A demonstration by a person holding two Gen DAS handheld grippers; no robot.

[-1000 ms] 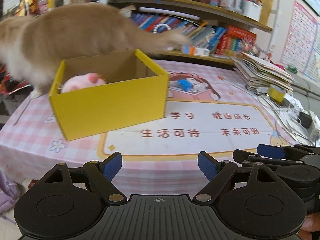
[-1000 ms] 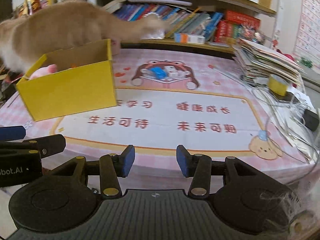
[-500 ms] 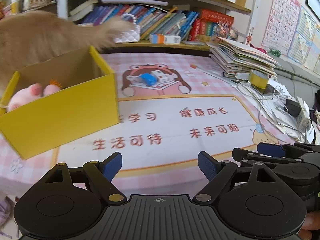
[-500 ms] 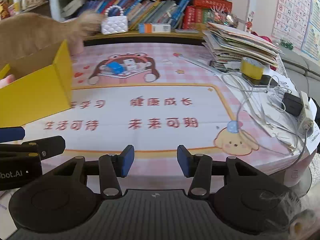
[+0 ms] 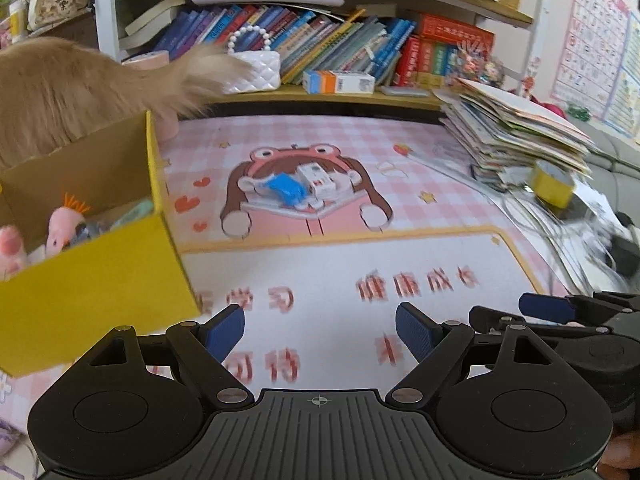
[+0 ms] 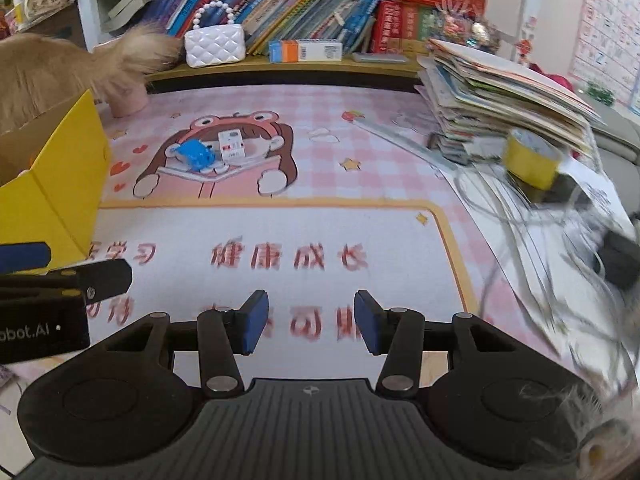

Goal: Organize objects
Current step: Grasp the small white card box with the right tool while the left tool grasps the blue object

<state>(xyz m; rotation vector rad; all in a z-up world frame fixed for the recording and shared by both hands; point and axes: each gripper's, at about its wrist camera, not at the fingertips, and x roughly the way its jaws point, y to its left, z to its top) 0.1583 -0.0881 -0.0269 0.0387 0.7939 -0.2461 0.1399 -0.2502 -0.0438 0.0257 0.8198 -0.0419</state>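
Note:
A yellow cardboard box stands at the left of the pink mat, with a pink plush toy inside. Farther back on the mat lie a small blue toy and a small white box, side by side. My left gripper hovers over the mat's near part, open and empty. My right gripper is to its right, jaws narrower apart, nothing between them. Each gripper shows at the edge of the other's view.
A tan furry cat stands behind the yellow box. A stack of papers, a yellow tape roll and tangled cables crowd the right side. A bookshelf with a white quilted purse runs along the back.
Both grippers have moved rightward along the table; the yellow box has slid to the left edge of both views. The blue toy and white box appear nearer and more central. Jaw openings look unchanged.

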